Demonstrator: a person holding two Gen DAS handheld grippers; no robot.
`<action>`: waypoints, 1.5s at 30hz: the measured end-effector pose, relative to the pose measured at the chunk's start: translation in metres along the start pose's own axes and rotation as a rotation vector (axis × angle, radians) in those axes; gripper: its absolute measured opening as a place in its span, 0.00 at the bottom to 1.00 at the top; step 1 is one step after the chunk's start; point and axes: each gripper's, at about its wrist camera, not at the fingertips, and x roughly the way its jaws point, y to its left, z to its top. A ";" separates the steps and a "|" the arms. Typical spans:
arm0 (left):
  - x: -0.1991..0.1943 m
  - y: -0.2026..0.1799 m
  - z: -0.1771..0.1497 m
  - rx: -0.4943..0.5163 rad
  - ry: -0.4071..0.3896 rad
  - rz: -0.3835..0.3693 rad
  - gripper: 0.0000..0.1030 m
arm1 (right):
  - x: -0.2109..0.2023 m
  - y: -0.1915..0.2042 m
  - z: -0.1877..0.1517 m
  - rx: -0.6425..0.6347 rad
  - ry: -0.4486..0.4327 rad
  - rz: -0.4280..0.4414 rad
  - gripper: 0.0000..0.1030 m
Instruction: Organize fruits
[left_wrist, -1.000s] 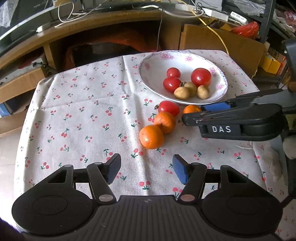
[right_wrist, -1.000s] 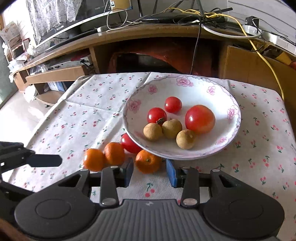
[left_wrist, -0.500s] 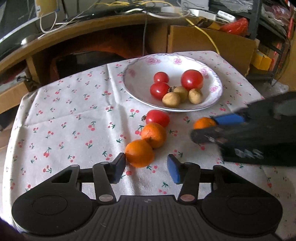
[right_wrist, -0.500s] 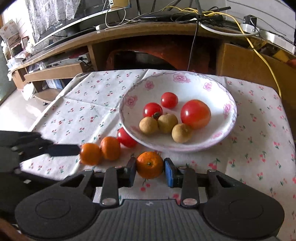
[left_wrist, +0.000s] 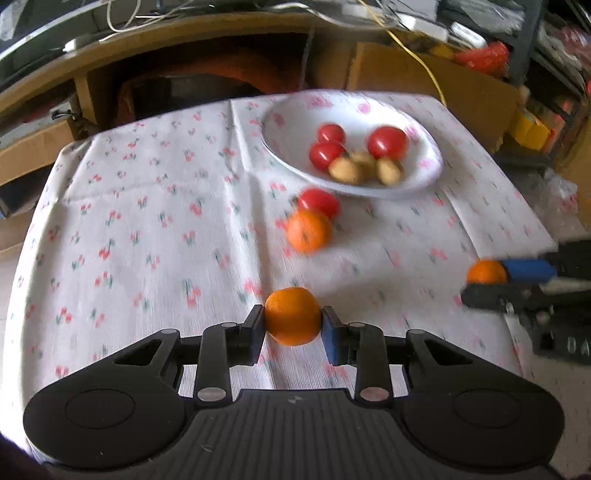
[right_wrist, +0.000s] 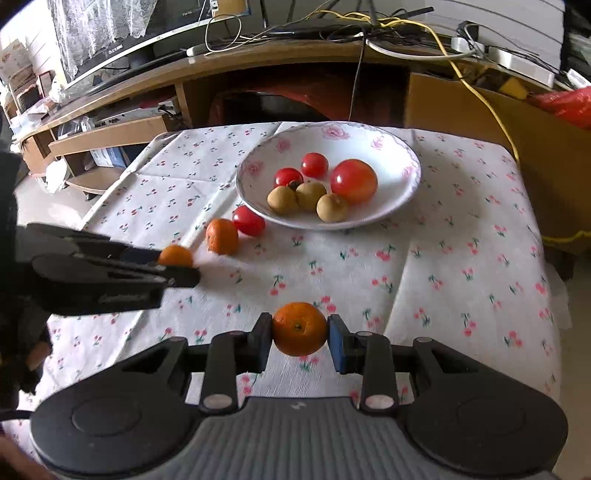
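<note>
My left gripper (left_wrist: 293, 322) has an orange (left_wrist: 293, 315) between its pads, which press on it as the jaws are closing. My right gripper (right_wrist: 300, 334) is shut on a second orange (right_wrist: 300, 328), held over the cloth in front of the bowl. Each gripper also shows in the other view: the right gripper (left_wrist: 491, 282) with its orange (left_wrist: 485, 272), the left gripper (right_wrist: 179, 267) with its orange (right_wrist: 175, 255). A third orange (left_wrist: 308, 230) and a tomato (left_wrist: 319, 202) lie loose beside the white floral bowl (left_wrist: 424, 173).
The bowl (right_wrist: 406, 192) holds three tomatoes and three small brown fruits. The cherry-print cloth (right_wrist: 461, 258) covers a small table. A wooden desk (right_wrist: 295, 55) with cables stands behind it, and a cardboard box (right_wrist: 480, 118) at the back right.
The left gripper moved up to the nearest orange and closed around it. The right gripper closed on its orange and carried it back from the bowl toward the table's front.
</note>
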 end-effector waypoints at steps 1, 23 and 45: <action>-0.004 -0.005 -0.006 0.009 0.006 -0.002 0.39 | -0.004 0.001 -0.003 -0.004 0.000 0.001 0.32; -0.027 -0.030 -0.040 0.076 0.009 0.023 0.67 | -0.012 0.022 -0.056 -0.115 0.073 0.011 0.57; -0.022 -0.029 -0.043 0.068 0.041 0.018 0.59 | -0.010 0.019 -0.050 -0.103 0.069 -0.026 0.38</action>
